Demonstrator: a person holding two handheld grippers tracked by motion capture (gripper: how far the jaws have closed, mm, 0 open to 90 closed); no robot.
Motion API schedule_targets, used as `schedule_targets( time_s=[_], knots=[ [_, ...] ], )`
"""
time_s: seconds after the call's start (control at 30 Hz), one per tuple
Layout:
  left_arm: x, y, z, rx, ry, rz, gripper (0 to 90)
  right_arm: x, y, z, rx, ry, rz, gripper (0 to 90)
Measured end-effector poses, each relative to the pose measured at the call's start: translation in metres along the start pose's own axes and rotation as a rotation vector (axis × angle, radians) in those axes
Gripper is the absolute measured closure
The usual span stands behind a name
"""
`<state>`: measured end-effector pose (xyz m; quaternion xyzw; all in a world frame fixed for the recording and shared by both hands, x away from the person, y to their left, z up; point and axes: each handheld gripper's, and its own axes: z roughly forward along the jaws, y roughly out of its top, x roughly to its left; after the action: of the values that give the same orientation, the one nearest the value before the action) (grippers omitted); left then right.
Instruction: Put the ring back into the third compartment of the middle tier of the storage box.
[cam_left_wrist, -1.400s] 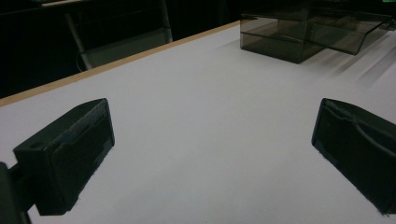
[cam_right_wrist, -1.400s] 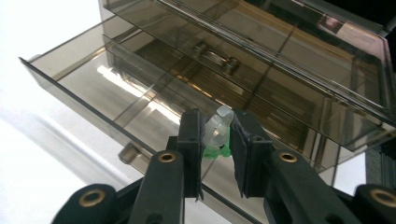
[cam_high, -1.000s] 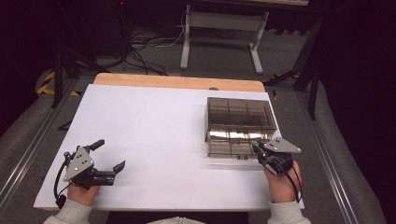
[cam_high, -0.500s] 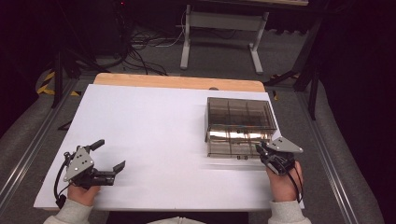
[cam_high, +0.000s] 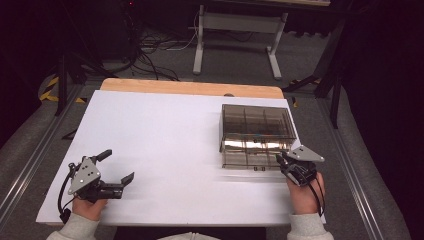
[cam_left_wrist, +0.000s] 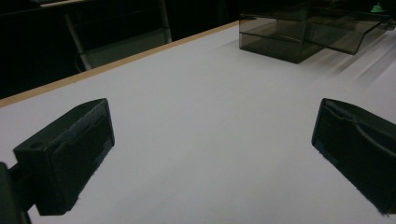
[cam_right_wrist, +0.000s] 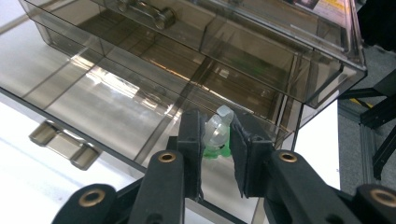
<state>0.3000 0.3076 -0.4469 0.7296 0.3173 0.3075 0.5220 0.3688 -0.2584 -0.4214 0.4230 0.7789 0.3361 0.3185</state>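
A smoky see-through drawer box (cam_high: 256, 124) stands at the right of the white table (cam_high: 165, 135), and its bottom drawer (cam_right_wrist: 107, 102) is pulled out toward me. My right gripper (cam_right_wrist: 216, 142) hangs over the near right corner of that drawer, shut on a small clear piece with a green base (cam_right_wrist: 218, 127). From above, the right gripper (cam_high: 285, 161) sits at the drawer's front right corner. My left gripper (cam_high: 119, 166) rests at the table's near left, open with nothing between its jaws; the left gripper (cam_left_wrist: 212, 144) points across bare table, with the box (cam_left_wrist: 299, 32) far off.
The open drawer has dividers and a bar handle (cam_right_wrist: 61, 144) on its front. A closed upper drawer carries its own handle (cam_right_wrist: 152, 14). The table's wooden far edge (cam_high: 190, 87) and the right edge (cam_high: 312, 170) lie close to the box. Stands and cables crowd the floor behind.
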Motion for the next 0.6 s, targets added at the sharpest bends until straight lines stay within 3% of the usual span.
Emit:
schedule_targets(
  time_s=[0.6],
  knots=[
    [0.0002, 0.0000, -0.0002, 0.000, -0.002, 0.000, 0.2, -0.0053, -0.0046, 0.0090, 0.033, -0.009, 0.015, 74.3]
  ],
)
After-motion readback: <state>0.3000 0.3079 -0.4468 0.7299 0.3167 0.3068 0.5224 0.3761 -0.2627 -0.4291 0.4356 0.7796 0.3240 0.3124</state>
